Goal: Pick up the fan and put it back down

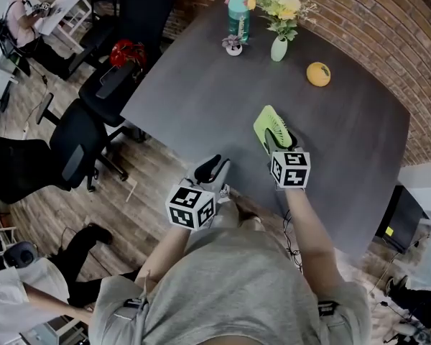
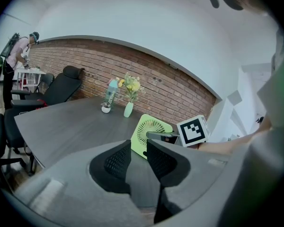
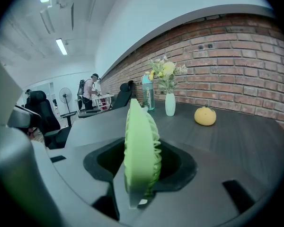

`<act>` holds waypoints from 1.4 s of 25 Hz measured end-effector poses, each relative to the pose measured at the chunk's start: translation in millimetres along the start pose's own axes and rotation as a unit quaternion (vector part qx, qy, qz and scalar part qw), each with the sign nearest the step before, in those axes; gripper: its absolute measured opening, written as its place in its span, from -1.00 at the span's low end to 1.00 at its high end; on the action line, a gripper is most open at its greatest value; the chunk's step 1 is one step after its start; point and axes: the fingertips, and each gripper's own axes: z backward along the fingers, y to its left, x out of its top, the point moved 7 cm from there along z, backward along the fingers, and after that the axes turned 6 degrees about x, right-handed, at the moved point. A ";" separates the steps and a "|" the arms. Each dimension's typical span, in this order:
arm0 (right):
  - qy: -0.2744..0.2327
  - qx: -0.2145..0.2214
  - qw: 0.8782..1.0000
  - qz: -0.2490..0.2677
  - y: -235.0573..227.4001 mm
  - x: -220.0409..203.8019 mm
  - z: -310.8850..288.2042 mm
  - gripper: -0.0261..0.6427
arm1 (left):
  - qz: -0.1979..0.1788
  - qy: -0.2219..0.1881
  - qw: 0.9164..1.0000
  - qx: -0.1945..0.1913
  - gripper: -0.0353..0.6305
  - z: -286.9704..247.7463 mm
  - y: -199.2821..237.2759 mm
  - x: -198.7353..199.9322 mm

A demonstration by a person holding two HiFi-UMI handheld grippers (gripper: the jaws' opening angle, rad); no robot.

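A light green fan (image 1: 271, 126) stands on edge between the jaws of my right gripper (image 1: 281, 144), which is shut on it near the dark table's (image 1: 201, 92) near edge. In the right gripper view the fan (image 3: 139, 145) shows edge-on, filling the gap between the black pads. I cannot tell whether its base touches the table. My left gripper (image 1: 214, 169) hangs at the table's near edge, left of the fan, jaws a little apart with nothing between them. From the left gripper (image 2: 138, 157) view the fan's grille (image 2: 149, 132) faces me.
At the table's far side stand a teal bottle (image 1: 238, 16), a small pot (image 1: 233, 45) and a white vase of flowers (image 1: 279, 47), with an orange (image 1: 318, 73) to their right. Black office chairs (image 1: 93, 121) line the table's left side. A person (image 1: 18, 13) works far left.
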 end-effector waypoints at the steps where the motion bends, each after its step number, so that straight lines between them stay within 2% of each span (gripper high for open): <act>1: 0.000 0.001 1.000 -0.001 -0.2 -0.2 -1.1 -0.35 | 0.000 0.001 1.000 -0.001 -0.59 -1.4 0.9 0.4; 18: -0.011 0.000 0.999 -0.038 -15.4 -9.8 -2.1 -0.31 | -0.010 0.006 1.000 -0.013 -0.59 -11.0 -2.7 3.7; 24: -0.009 0.003 0.999 -0.036 -16.5 -9.8 -1.7 -0.31 | -0.012 0.004 1.000 -0.010 -0.59 -7.6 -4.1 3.8; 32: -0.003 0.029 0.998 -0.053 -12.1 -15.1 14.1 -0.23 | -0.018 0.000 1.000 -0.006 -0.59 -0.1 -10.2 3.6; 35: 0.002 0.033 0.998 -0.045 -8.8 -21.6 29.2 -0.23 | -0.019 -0.005 1.000 -0.003 -0.59 3.3 -19.0 1.5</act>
